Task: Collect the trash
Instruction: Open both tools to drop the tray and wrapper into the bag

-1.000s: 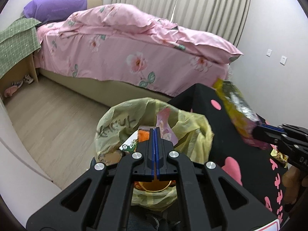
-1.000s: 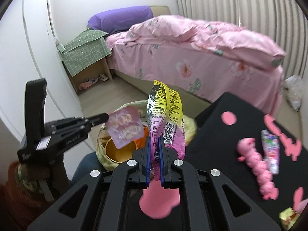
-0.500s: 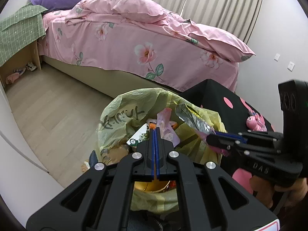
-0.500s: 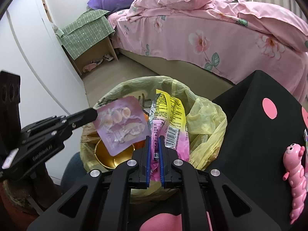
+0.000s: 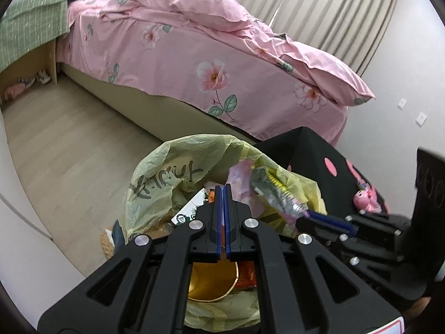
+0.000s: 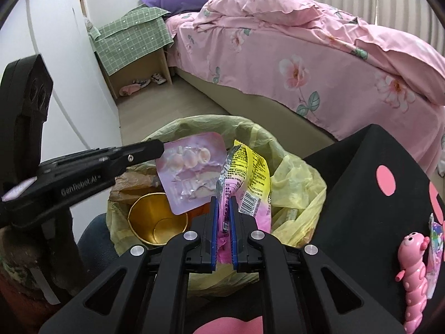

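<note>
A bin lined with a yellow-green bag (image 5: 155, 183) (image 6: 294, 183) stands on the floor beside a black table. My left gripper (image 5: 224, 192) (image 6: 160, 146) is shut on a flat pink wrapper (image 6: 190, 172) (image 5: 239, 179) and holds it over the bin's mouth. My right gripper (image 6: 223, 203) (image 5: 308, 213) is shut on a yellow and pink snack bag (image 6: 247, 178) (image 5: 274, 192), also over the bin. A gold paper cup (image 6: 157, 220) and other wrappers lie inside the bin.
The black table with pink spots (image 6: 370, 183) is at the right and carries a pink caterpillar toy (image 6: 414, 275) and a small packet (image 6: 435, 239). A bed with pink bedding (image 5: 211, 53) stands behind, a nightstand with green cloth (image 6: 133, 39) at the left.
Both grippers have moved closer over the bin with their wrappers. The right gripper's jaws have parted slightly around the snack bag.
</note>
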`<state>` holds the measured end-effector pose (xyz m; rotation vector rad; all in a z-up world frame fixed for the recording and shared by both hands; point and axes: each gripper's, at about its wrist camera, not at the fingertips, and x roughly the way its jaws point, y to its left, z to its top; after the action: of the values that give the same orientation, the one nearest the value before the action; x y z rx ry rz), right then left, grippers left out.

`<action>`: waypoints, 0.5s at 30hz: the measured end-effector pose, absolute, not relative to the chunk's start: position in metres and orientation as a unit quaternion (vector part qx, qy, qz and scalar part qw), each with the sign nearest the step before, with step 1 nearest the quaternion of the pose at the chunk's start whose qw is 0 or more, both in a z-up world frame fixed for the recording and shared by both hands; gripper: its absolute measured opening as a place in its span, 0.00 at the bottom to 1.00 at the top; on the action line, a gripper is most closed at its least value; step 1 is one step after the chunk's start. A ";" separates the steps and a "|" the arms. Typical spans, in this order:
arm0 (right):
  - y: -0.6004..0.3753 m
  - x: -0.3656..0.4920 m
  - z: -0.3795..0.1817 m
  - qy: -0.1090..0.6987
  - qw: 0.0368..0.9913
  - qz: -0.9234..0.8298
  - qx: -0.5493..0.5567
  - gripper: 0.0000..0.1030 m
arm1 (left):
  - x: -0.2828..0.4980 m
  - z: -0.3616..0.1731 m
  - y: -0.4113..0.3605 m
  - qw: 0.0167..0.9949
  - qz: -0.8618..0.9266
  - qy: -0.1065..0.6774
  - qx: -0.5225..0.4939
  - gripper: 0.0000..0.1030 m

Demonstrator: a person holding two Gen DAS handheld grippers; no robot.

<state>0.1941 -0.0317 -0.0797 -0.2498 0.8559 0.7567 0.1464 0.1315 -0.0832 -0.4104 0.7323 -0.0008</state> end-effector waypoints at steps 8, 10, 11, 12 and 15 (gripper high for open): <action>-0.039 0.179 -0.075 0.384 0.842 0.348 -0.150 0.35 | 0.143 -0.061 0.128 0.919 0.004 0.341 -0.198 0.32; -0.048 0.174 -0.069 0.378 0.846 0.344 -0.154 0.36 | 0.141 -0.053 0.126 0.922 0.004 0.335 -0.193 0.34; -0.054 0.171 -0.065 0.376 0.848 0.342 -0.153 0.36 | 0.140 -0.047 0.125 0.924 0.003 0.331 -0.190 0.35; -0.059 0.168 -0.063 0.373 0.850 0.338 -0.153 0.36 | 0.139 -0.042 0.123 0.926 0.002 0.327 -0.188 0.37; -0.087 0.162 -0.051 0.365 0.861 0.323 -0.144 0.36 | 0.136 -0.030 0.116 0.931 -0.003 0.319 -0.179 0.42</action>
<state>0.1619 -0.0870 -0.0509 -0.3014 0.7648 0.6781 0.1356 0.1157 -0.0302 -0.3656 0.6540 -0.0070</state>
